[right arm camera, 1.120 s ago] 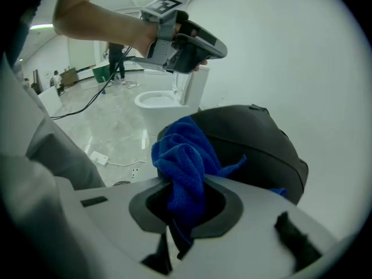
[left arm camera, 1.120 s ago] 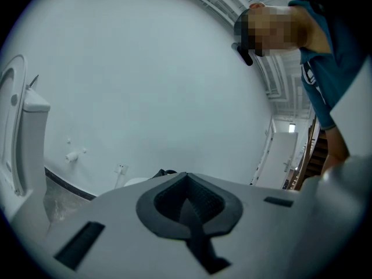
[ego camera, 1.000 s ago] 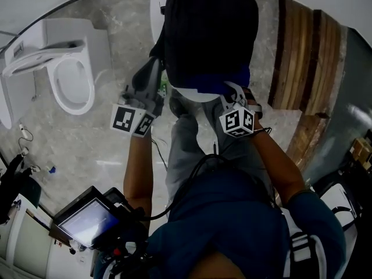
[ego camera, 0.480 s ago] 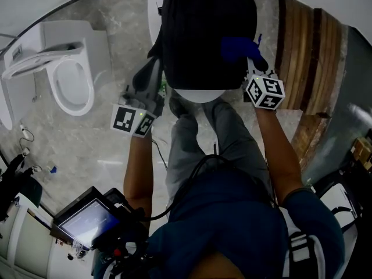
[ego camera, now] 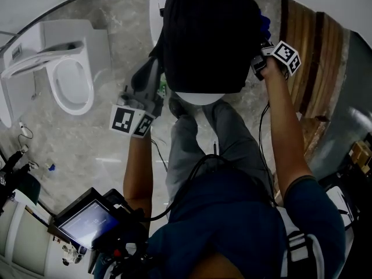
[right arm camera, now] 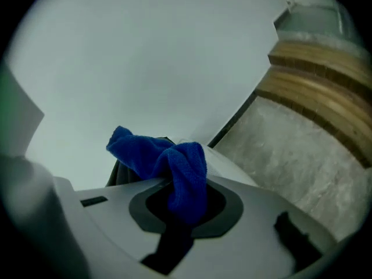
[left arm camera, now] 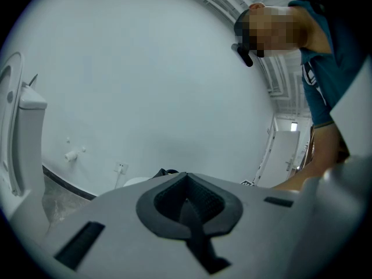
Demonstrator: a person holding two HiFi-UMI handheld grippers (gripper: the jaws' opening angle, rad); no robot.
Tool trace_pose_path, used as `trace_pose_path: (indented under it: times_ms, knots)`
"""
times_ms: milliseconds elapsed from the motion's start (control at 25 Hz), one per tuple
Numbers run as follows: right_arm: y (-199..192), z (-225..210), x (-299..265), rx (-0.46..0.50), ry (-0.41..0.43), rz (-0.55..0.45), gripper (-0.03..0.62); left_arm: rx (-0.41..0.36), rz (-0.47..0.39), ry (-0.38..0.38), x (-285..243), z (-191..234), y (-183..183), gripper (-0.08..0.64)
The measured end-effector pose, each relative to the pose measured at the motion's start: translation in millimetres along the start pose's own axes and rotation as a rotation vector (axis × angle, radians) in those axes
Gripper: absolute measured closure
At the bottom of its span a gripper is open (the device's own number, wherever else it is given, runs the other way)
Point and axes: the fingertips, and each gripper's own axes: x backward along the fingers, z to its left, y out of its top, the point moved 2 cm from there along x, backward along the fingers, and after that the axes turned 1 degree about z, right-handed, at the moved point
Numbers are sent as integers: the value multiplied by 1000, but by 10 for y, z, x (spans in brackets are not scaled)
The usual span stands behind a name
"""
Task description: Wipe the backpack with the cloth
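Observation:
A black backpack (ego camera: 206, 36) stands upright on a white round support (ego camera: 200, 96) at the top centre of the head view. My right gripper (ego camera: 261, 39) is shut on a blue cloth (ego camera: 265, 23) and presses it against the backpack's upper right side. In the right gripper view the cloth (right arm camera: 168, 161) bunches out of the shut jaws of the gripper (right arm camera: 180, 197), with a sliver of backpack (right arm camera: 116, 170) behind. My left gripper (ego camera: 152, 60) reaches to the backpack's left edge. Its jaws (left arm camera: 187, 205) look shut, with nothing seen between them.
A white toilet (ego camera: 70, 80) stands at the left on the marble floor (ego camera: 116, 150). Wooden slats (ego camera: 302, 57) run down the right side. The person's legs (ego camera: 203, 138) are below the backpack. A screen device (ego camera: 87, 222) hangs at the lower left.
My right gripper has carried the blue cloth from the backpack's bottom edge up its right side to near the top. The left gripper has stayed put.

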Motion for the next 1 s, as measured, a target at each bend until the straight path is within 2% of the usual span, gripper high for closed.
trace_pose_path:
  times_ms: [80,160,240,360,440,560,640,720,800,880,1000]
  knots:
    - [44,-11,-133,-79,64,62,546,2,0,4,-15,8,5,558]
    - [136,18,-239,-108,114,108,546,6,-2,10,-25,18,6,558]
    - [285,126,-294,-84,149,117,546,5,-2,12,-36,20,6,558]
    - [538,410,-304,32,159,85,546,7,-6,14,-36,22,13,558]
    - [709,622,-319,150,138,59,546,13,-8,17,-25,23,20,558]
    - [905,1039,-430,405,101,56,546,20,-13,23,-16,24,28,558]
    - [901,1369,-579,647,53,94,546,23,-17,27,-9,39,15,558]
    - [805,1610,-737,918,-35,159,546,26,-22,29,19,56,0,558]
    - [710,1772,-838,1125,-112,225,546,31,-26,30,69,57,-10,558]
    - [601,1980,-900,1253,-126,274,546,34,-18,43,131,62,-24,558]
    - [183,2466,-1055,1285,14,332,546,41,-5,73,207,109,-62,558]
